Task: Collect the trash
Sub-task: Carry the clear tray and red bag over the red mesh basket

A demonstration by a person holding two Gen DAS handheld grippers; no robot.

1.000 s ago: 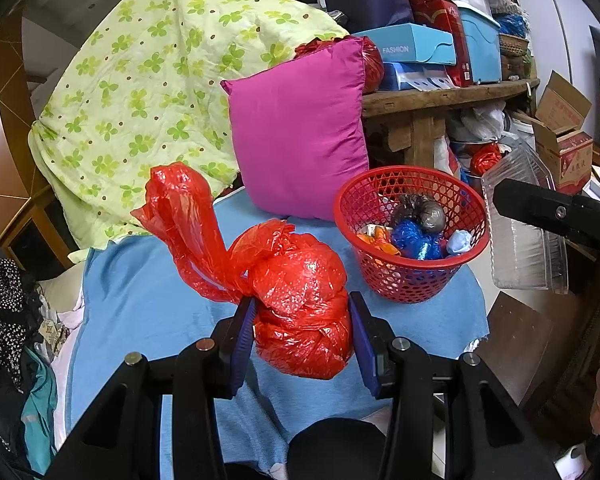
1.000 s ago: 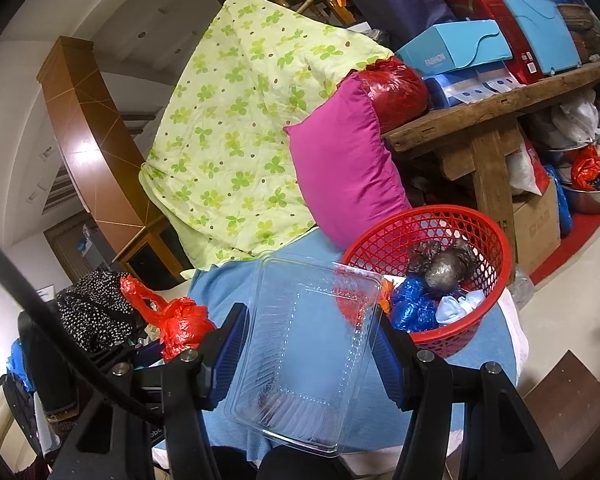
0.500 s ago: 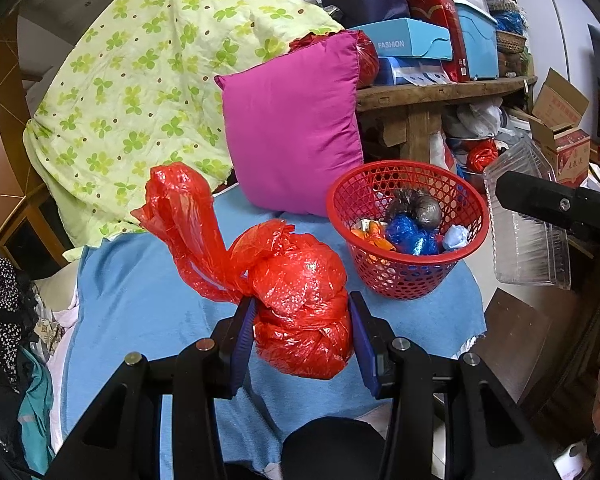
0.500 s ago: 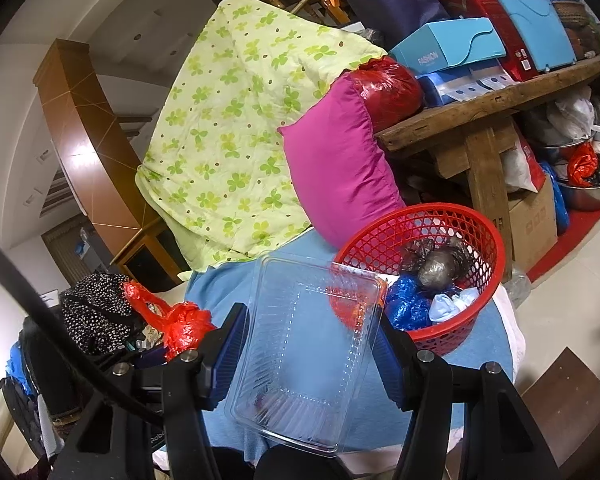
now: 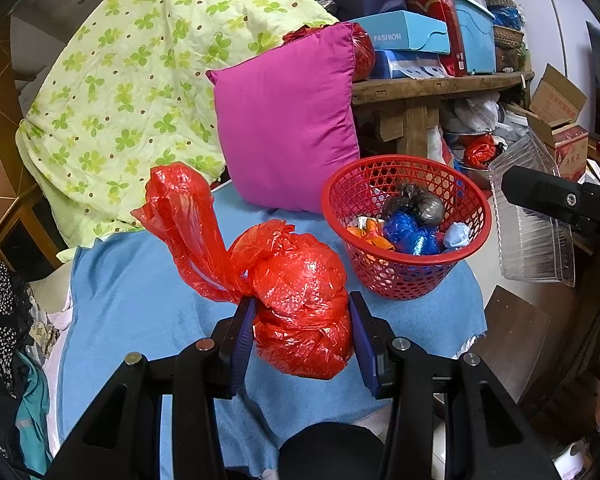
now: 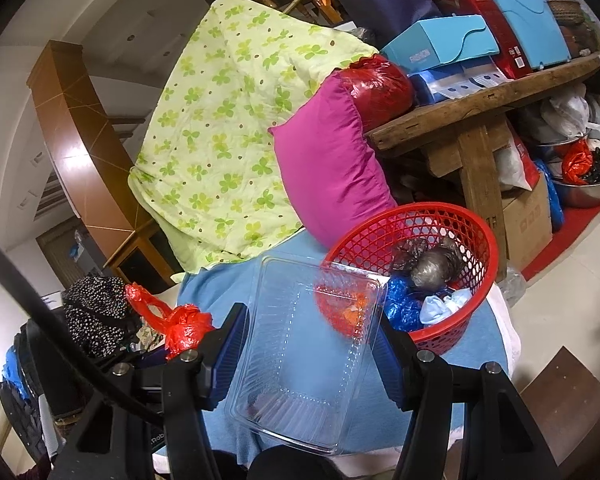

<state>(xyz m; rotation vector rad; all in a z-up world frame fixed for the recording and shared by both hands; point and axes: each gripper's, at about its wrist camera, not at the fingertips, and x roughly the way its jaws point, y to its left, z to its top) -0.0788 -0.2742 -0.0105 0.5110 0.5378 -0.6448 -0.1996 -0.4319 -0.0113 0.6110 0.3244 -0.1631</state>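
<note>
The left gripper's fingers (image 5: 302,328) clamp a knotted red bag (image 5: 300,296); the right gripper's fingers (image 6: 308,348) clamp a clear plastic tray (image 6: 300,368). Ahead, a red basket (image 5: 404,280) of trash sits on the blue-covered surface (image 5: 140,304), beside a magenta pillow (image 5: 288,132).

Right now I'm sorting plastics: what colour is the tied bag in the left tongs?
Red bag; left wrist view shows it best.

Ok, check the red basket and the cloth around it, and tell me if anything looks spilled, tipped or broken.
Nothing stands out. The basket sits upright on the blue cloth with its trash inside and nothing spilled around it. The red bag in the left gripper and the clear tray in the right gripper look intact.
</note>
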